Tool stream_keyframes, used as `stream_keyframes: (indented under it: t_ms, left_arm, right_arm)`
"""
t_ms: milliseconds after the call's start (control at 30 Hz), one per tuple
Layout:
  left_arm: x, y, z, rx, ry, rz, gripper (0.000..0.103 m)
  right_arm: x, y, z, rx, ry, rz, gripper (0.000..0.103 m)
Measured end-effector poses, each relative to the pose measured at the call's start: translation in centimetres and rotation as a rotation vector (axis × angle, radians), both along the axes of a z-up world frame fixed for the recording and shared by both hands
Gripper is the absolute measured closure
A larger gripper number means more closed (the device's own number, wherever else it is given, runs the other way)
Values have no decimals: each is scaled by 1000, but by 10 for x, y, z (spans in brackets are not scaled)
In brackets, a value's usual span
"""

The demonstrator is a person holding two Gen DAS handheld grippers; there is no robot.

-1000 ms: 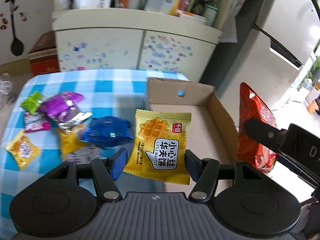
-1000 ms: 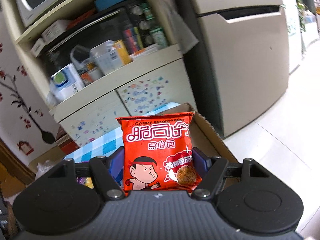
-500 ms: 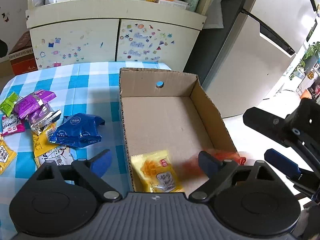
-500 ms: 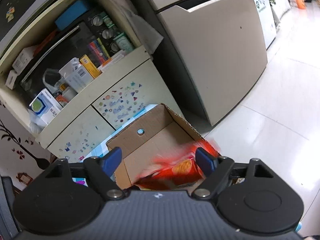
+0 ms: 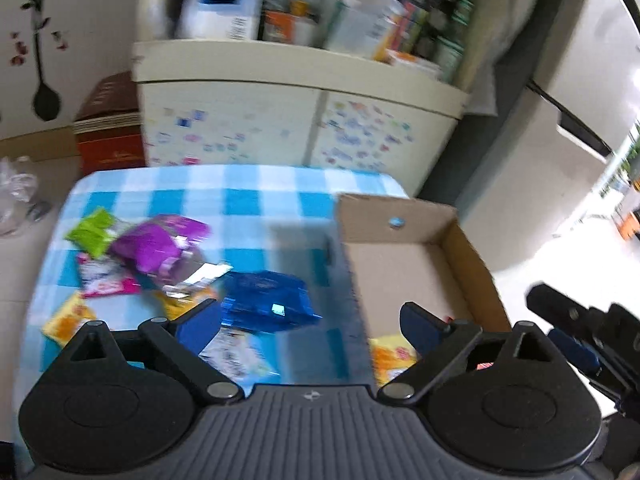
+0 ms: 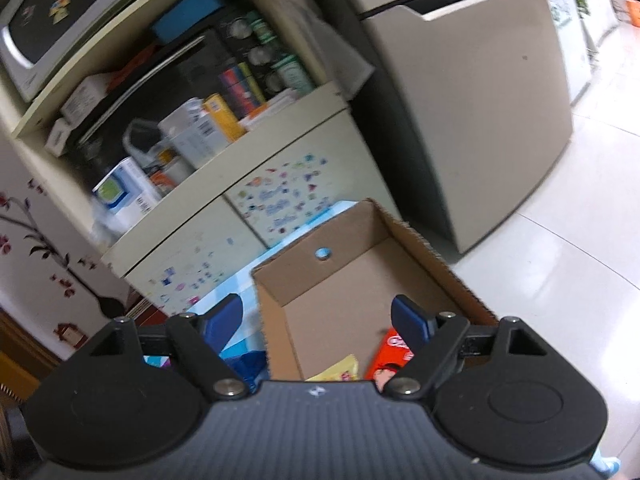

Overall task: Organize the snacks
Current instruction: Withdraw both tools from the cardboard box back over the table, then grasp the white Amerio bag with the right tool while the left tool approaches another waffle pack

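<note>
We judge the loose snack packets as light, crinkly foil pouches, puffed with air and slick on the faces, so they will slide or pop away if pinched across the belly. The blue packet [image 5: 268, 300] lies nearest, on the checked cloth just left of the cardboard box [image 5: 472, 256], with a white packet [image 5: 236, 354] tucked under its near edge. We would take it by a flat crimped end seam, where the foil is stiff and thin enough for the pads to bite. Farther left sit the purple packet [image 5: 156, 246], a green packet [image 5: 90, 232], a pink one [image 5: 106, 284] and a small yellow one [image 5: 66, 320], overlapping in a heap, so a careless pinch may lift two. Inside the box, at its near end, a yellow waffle packet [image 6: 340, 370] and a red noodle packet [image 6: 390, 354] lie side by side. Our left gripper [image 5: 310, 322] hangs wide and empty over the box's left wall; our right gripper [image 6: 318, 320] is wide and empty above the box.
</note>
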State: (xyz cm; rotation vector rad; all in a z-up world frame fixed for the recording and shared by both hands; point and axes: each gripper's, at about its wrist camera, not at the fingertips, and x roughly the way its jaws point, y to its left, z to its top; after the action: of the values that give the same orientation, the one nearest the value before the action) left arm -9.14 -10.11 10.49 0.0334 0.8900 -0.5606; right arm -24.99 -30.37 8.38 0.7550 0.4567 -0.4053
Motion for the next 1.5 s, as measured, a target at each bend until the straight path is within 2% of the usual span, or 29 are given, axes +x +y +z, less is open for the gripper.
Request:
stream_keyframes:
  t_ms: [133,333,600,800,933,1100,1267,1500]
  left_arm:
    - [14,27,6,10,-24,50,4]
    - [31,62,8,1,-6,121,4]
    - [53,103,-3,33,19,187,4]
    - [79,132,-12,61,42,268,3]
    - [93,146,-30,112,82,321,2]
    - [102,156,-61,109,166,375,2]
    - [110,160,-91,115,278,433,2]
    - [116,156,-111,138,302,472,2]
  right_arm:
    - [9,13,2,-40,-7,56,21]
    - [24,36,5,-97,-26,155,21]
    - [44,75,4,-169,-43,318,21]
    - [57,99,-6,-174,-34,410,21]
    - [66,115,-17,-181,-4,458,21]
    - [77,127,-34,-157,34,494,21]
    - [88,138,-50,-177,79,515,21]
    - [107,153,-73,-211,131,534,18]
